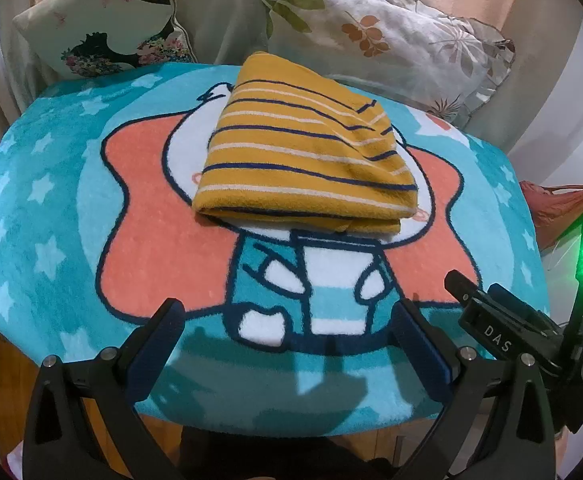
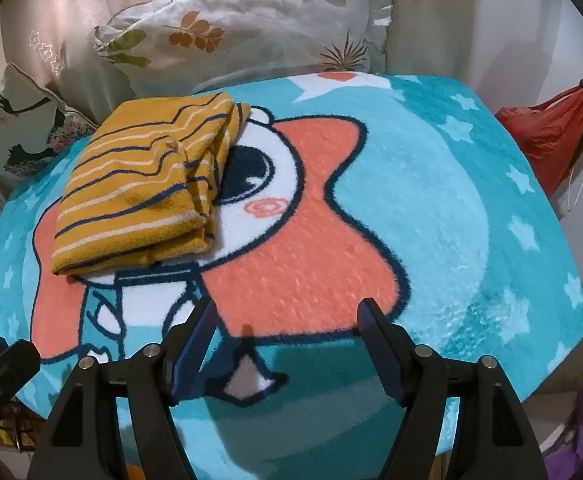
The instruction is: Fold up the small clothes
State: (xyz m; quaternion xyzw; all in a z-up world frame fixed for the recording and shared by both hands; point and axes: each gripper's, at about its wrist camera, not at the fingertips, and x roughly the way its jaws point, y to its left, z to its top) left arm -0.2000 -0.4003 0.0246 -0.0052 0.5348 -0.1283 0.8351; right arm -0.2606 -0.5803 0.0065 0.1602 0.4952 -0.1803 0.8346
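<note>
Both tools hang low over the near edge of the rug [image 1: 51, 208], empty. Left gripper [image 1: 287, 344] has its jaws spread wide, nothing between them, blue pads [image 1: 151, 356] facing each other over the cartoon figure's legs; it points straight ahead, roughly level, tilted slightly down at the rug. Right gripper [image 2: 287, 344] same: jaws spread apart, holding nothing, aimed forward over the orange patch, a bit off to the right of its partner, whose black body shows at the lower left of the right wrist view. Fold looks finished, judging from the layers: the striped garment [image 1: 303, 148], yellow with navy and white stripes, lies as a compact stacked bundle well ahead of both claws, dead ahead of the left one and ahead-left of the right one, touching neither. Several edges stack on its right side in the right wrist view, a little uneven. So the step in hand reads as release/retreat after the last fold. Next move probably calls for either a light press to flatten the bundle or pinching its near edge to move it aside; the thick stack needs wide jaws and a low approach. Beyond the garment, two pillows [image 1: 371, 36] lean at the far edge of the rug; a red bag [image 2: 547, 136] sits far right.
</note>
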